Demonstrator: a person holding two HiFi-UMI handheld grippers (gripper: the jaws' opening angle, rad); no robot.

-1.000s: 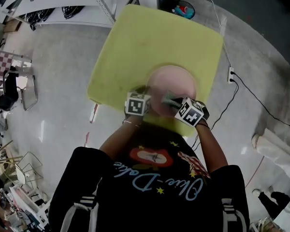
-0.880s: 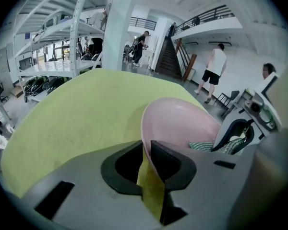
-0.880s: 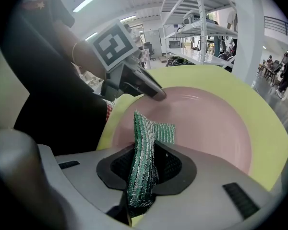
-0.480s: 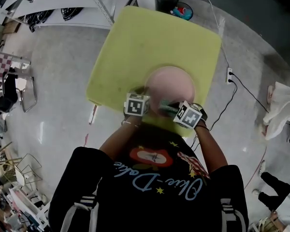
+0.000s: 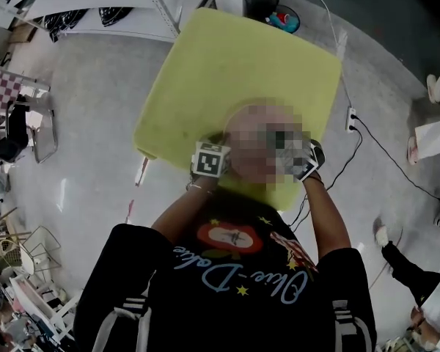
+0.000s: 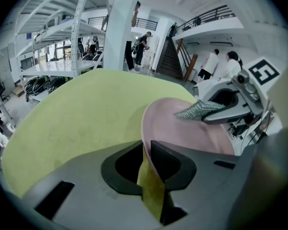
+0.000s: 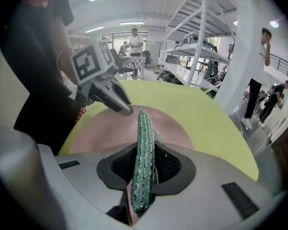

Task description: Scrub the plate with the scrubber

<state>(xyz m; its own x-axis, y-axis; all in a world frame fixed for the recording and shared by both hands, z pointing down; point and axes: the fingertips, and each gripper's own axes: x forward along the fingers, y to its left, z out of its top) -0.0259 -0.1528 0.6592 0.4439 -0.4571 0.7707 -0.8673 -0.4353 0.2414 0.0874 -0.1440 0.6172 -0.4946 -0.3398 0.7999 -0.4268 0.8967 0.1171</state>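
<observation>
Plate [image 6: 182, 135] on table [image 5: 235, 64]; bin [image 5: 258, 2] perhaps beyond

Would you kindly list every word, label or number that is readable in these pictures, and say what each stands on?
Shirt: white cursive lettering, seen upside down, too warped to read reliably.
Marker cube: a black-and-white square pattern only, no words or numbers.
Plate, scrubber, table: no print on any of them.
Background: nothing large or sharp enough to read.
</observation>
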